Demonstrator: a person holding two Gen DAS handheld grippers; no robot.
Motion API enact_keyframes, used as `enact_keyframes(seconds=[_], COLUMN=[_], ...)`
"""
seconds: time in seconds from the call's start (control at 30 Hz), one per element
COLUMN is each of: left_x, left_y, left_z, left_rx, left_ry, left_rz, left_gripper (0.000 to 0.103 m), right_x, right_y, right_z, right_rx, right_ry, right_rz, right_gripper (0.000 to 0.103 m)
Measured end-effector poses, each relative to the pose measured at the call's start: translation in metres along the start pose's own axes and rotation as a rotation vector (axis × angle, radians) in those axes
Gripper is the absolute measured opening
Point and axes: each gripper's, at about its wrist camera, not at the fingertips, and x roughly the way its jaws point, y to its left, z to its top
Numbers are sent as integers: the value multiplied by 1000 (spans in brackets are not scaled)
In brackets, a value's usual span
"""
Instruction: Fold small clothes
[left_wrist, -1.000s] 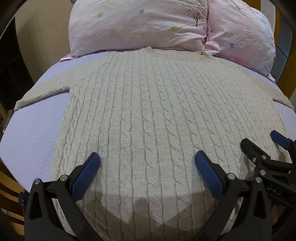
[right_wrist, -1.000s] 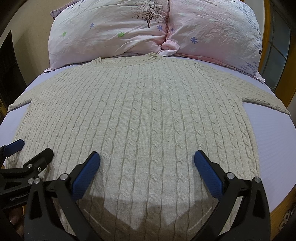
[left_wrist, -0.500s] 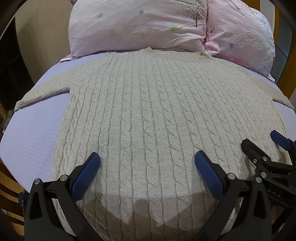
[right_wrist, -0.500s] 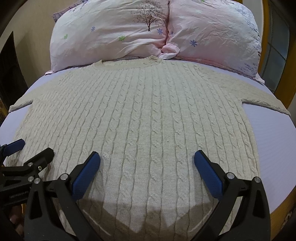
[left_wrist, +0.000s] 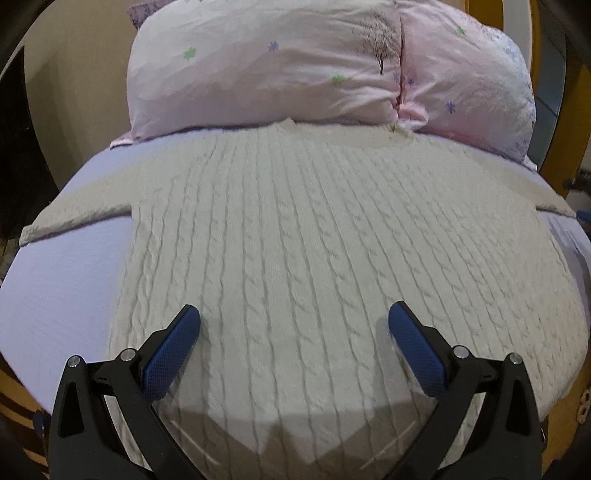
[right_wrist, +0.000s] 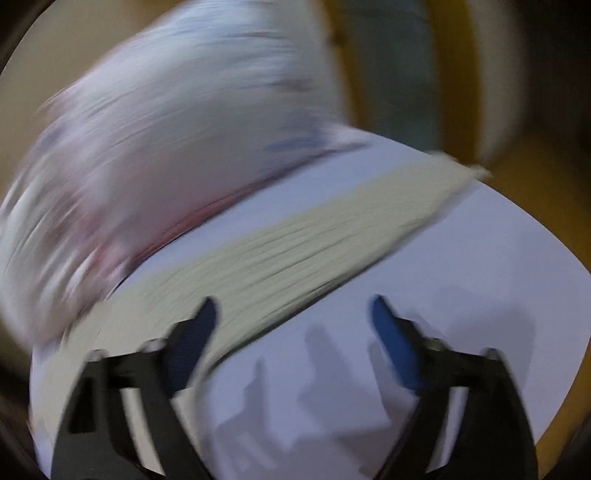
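both claws spread, empty: left claw (left_wrist: 293, 325) over sweater (left_wrist: 314, 236); right claw (right_wrist: 293, 314) apparently beside blurred sleeve (right_wrist: 295, 251).

Home bedroom: bed with lilac sheet (left_wrist: 62, 280), two pink floral pillows (left_wrist: 266, 70).

sweater (left_wrist: 314, 240): cream cable-knit, thick ribbed twists, matt, soft wool-like surface, spread over bed middle; right wrist view blurred, sleeve (right_wrist: 295, 251) shows only as pale ribbed cloth. sheet (left_wrist: 62, 280): lilac woven cloth, fine grain, matt, smooth. pillows (left_wrist: 258, 66) at head edge: pink crinkled cotton-like fabric, printed flowers, slight sheen. left gripper (left_wrist: 293, 347): black matt plastic arms, silver metal rivets, blue fingertips (left_wrist: 173, 347) textured rubbery. bed frame (left_wrist: 576, 373): glossy brown wood.
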Motion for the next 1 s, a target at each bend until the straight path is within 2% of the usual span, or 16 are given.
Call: enact_keyframes(seconds=[0.07,0.2,0.3,0.33,0.37,0.43,0.5,0.6,0.63,0.7,0.77,0.83,0.9,0.93,0.97,1.0], left_x=[-3,-11,-20,-23,-25,-28,-32,-39,-42,-46,-48,-45,-38,-35,-29,-22], left_y=[5,25,60,74,86,125,151,207,233,257,288,308,324,326,329,335], left_z=[3,13,22,22,23,24,22,14,10,6,5,7,13,14,18,23], left_rx=[-17,-73,-159,-190,-221,-311,-380,-517,-588,-661,-753,-810,-840,-844,-844,-846], left_ry=[-16,-56,-105,-119,-129,-150,-163,-201,-220,-245,-268,-261,-242,-228,-218,-201], left_rz=[-17,-47,-38,-33,-30,-47,-42,20,57,77,94,100,98,104,105,107], left_gripper=[102,102,102,102,102,102,102,102,102,102,102,102,102,102,102,99], right_x=[21,45,51,52,56,58,34,-19,-34,-65,-85,-94,-86,-78,-67,-62], right_y=[-34,-71,-86,-89,-94,-95,-72,16,44,116,175,243,288,309,327,335], right_z=[29,58,69,71,75,83,84,70,61,29,-10,-69,-123,-156,-193,-214], right_rx=[129,284,322,321,319,322,226,-53,-126,-306,-461,-640,-786,-859,-936,-974], right_ry=[22,35,-11,-18,-20,-37,-138,-292,-317,-355,-351,-283,-154,-55,77,150], right_rz=[-41,-76,-96,-103,-107,-80,-55,38,85,221,335,474,558,592,617,621], right_gripper=[63,55,35,24,8,7,6,6,6,6,6,6,9,13,27,34])
